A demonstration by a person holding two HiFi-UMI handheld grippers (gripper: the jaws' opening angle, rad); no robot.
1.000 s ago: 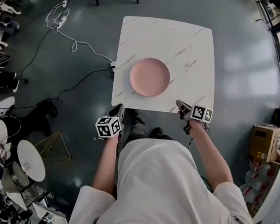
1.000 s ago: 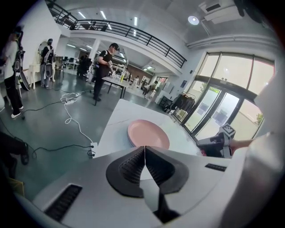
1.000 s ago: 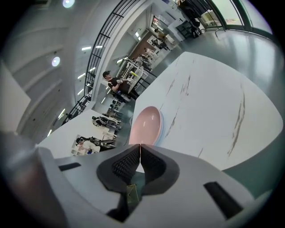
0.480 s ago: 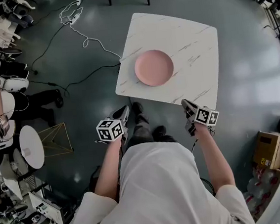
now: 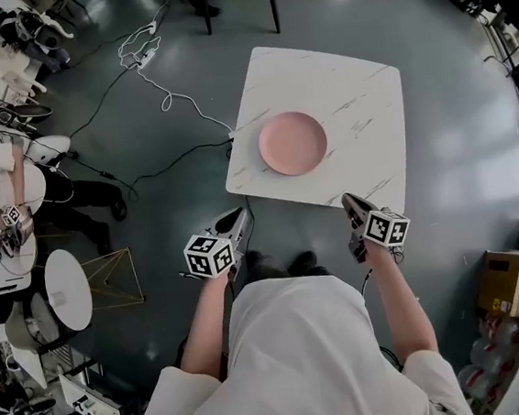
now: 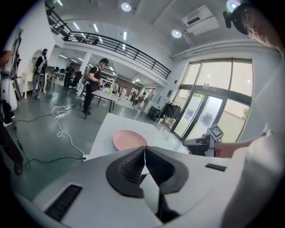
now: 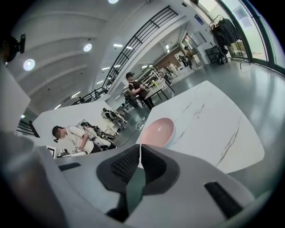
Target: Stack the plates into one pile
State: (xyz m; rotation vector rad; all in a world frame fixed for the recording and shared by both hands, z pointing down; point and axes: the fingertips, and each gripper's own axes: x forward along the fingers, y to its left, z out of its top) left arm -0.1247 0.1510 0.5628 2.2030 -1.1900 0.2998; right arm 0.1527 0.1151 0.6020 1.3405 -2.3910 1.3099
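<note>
A pink pile of plates (image 5: 292, 142) rests near the left middle of the white marble table (image 5: 359, 99); it also shows as the pink pile (image 6: 128, 140) and again as the pink pile (image 7: 157, 132). My left gripper (image 5: 235, 219) hangs off the table's near left corner, jaws shut and empty, the left gripper's tips (image 6: 144, 148) meeting. My right gripper (image 5: 351, 203) hovers at the table's near edge, also shut on nothing, the right gripper's tips (image 7: 140, 147) touching. Both are well short of the plates.
Cables (image 5: 146, 53) trail over the grey floor left of the table. A small round white table (image 5: 69, 288) and a gold wire stool (image 5: 111, 273) stand at left. Cardboard boxes (image 5: 514, 282) sit at right. People (image 6: 93, 82) stand by distant tables.
Both grippers have drawn back from the table's near edge and risen. The table with the pink pile looks smaller and farther off.
</note>
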